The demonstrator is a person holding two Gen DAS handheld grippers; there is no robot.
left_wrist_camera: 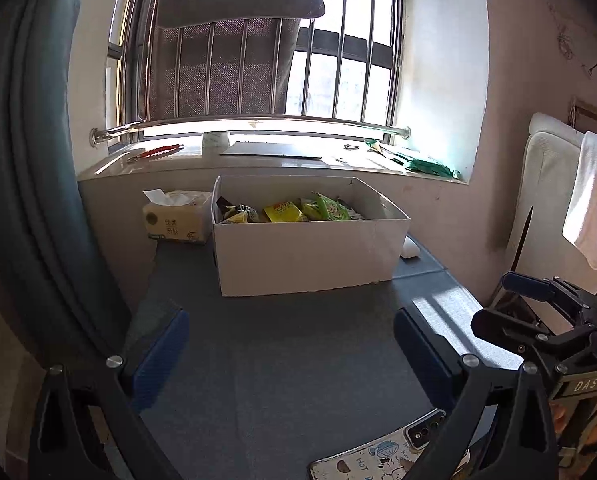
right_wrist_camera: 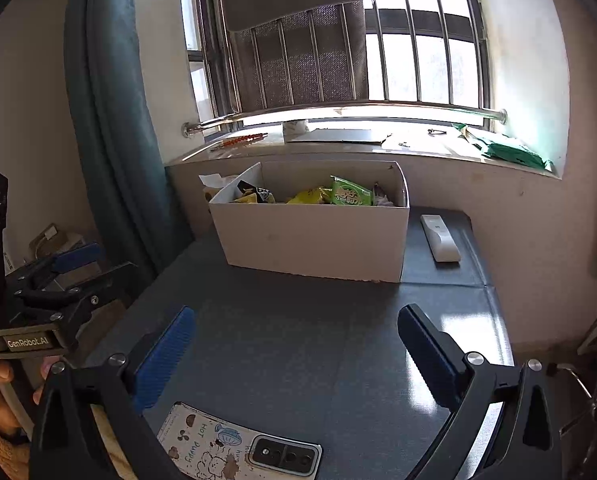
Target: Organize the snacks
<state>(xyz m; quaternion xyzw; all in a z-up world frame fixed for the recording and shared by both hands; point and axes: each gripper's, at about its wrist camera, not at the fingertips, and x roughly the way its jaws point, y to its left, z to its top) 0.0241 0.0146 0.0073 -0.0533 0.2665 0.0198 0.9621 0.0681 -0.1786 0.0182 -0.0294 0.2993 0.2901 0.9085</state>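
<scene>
A white cardboard box (left_wrist_camera: 310,256) (right_wrist_camera: 318,240) stands at the far end of the grey table, under the windowsill. Several snack packets lie inside it, among them a yellow packet (left_wrist_camera: 284,211), a green packet (right_wrist_camera: 350,192) (left_wrist_camera: 330,207) and a dark packet (left_wrist_camera: 238,213). My left gripper (left_wrist_camera: 290,352) hovers open over the near table, nothing between its blue pads (left_wrist_camera: 160,356). My right gripper (right_wrist_camera: 298,356) is open too and empty, level with the left one. Each gripper shows at the edge of the other's view.
A tissue pack (left_wrist_camera: 178,218) sits left of the box, a white remote (right_wrist_camera: 440,238) to its right. A phone in a cartoon case (right_wrist_camera: 238,446) lies at the near edge. The windowsill (left_wrist_camera: 258,160) holds papers and a green bag (right_wrist_camera: 510,150). A blue curtain (left_wrist_camera: 30,160) hangs left.
</scene>
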